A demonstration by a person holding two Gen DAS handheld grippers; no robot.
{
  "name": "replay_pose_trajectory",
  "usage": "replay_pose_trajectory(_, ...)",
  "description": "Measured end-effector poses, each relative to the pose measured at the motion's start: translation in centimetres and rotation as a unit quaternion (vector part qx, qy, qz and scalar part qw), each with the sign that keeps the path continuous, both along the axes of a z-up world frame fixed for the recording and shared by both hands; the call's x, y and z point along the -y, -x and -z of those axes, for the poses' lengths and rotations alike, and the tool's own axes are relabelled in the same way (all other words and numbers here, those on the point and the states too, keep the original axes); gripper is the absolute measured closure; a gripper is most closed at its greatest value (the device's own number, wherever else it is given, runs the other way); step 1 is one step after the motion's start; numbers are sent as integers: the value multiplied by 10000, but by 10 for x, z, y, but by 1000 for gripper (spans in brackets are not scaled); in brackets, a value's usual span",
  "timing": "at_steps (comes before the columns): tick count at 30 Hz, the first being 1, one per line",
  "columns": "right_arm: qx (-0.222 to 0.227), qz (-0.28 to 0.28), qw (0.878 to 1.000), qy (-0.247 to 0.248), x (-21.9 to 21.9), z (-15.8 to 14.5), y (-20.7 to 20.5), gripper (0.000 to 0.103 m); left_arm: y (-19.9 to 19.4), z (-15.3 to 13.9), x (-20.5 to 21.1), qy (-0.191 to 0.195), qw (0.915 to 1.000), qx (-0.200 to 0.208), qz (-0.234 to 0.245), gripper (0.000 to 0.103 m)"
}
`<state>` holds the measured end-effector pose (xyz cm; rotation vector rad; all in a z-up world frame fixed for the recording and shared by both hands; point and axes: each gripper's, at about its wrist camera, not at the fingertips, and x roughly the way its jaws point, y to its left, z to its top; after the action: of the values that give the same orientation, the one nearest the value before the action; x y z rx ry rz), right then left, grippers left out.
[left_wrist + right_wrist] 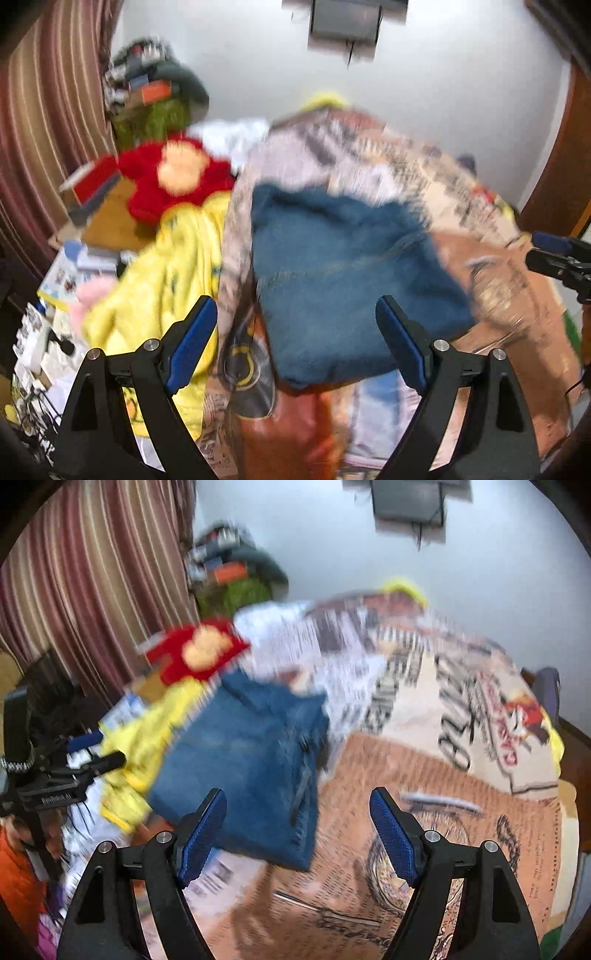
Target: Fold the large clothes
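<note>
A folded blue denim garment [351, 277] [243, 760] lies on a bedspread printed like newspaper [498, 280] [424, 775]. My left gripper [295, 306] hovers above the garment's near edge, open, with nothing between its blue pads [192, 343]. My right gripper [299, 797] is open too, above the garment's right corner and the bare bedspread, holding nothing. In the left wrist view the right gripper's fingers [554, 254] show at the right edge. The left gripper's fingers [92, 753] show at the left of the right wrist view. Both views are blurred.
A crumpled yellow garment [166, 277] [140, 746] lies left of the denim. A red plush toy [177, 177] [199, 650] sits behind it. A striped curtain [44, 110], cluttered shelves [147, 85] and a wall screen [347, 26] stand beyond. A person's orange sleeve [14, 878] is low left.
</note>
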<state>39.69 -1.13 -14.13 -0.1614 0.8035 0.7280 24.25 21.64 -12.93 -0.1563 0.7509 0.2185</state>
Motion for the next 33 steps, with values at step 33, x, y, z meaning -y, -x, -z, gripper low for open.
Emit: replay_pose_trajectory(33, 2361, 593, 9562, -1623, 50, -136, 206, 0, 162, -150, 104, -1098, 9497, 2931, -106, 0)
